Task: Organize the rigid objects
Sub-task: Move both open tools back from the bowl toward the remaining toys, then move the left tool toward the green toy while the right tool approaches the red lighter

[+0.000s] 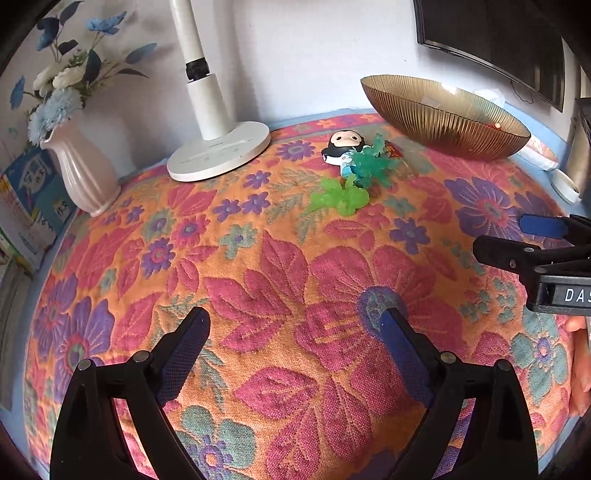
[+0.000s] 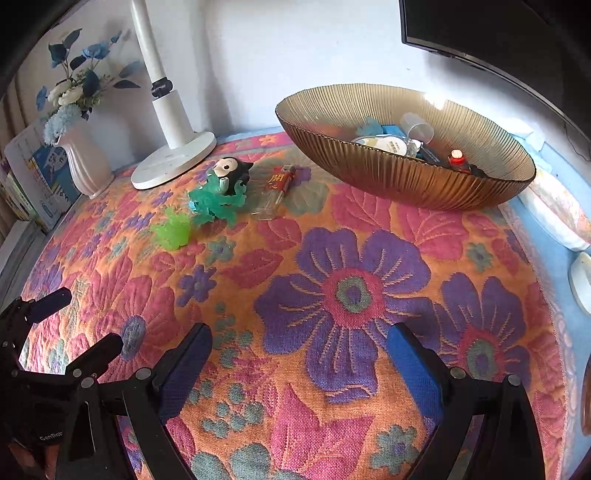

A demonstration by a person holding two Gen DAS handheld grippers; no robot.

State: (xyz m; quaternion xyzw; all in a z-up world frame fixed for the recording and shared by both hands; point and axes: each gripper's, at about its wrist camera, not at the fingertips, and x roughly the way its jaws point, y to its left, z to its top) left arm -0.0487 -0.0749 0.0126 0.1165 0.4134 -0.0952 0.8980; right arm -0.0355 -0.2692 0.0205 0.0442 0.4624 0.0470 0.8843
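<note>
A ribbed amber glass bowl (image 2: pixel 406 177) stands at the back right and holds several small items; it also shows in the left wrist view (image 1: pixel 443 118). Left of it on the floral cloth lie a black-haired figurine (image 2: pixel 231 173), a teal translucent toy (image 2: pixel 216 201), a lime green translucent toy (image 2: pixel 173 230) and a clear lighter with a red label (image 2: pixel 275 190). The same figurine (image 1: pixel 343 146), teal toy (image 1: pixel 371 160) and lime toy (image 1: pixel 340 194) show in the left wrist view. My left gripper (image 1: pixel 295 332) is open and empty. My right gripper (image 2: pixel 299 350) is open and empty. Both hover over the cloth, well short of the toys.
A white lamp base (image 1: pixel 219 151) and a pink vase of blue flowers (image 1: pixel 83 173) stand at the back left, with books (image 1: pixel 26 210) beside them. A dark monitor (image 2: pixel 498 33) hangs above the bowl. A white object (image 2: pixel 581 280) lies at the right edge.
</note>
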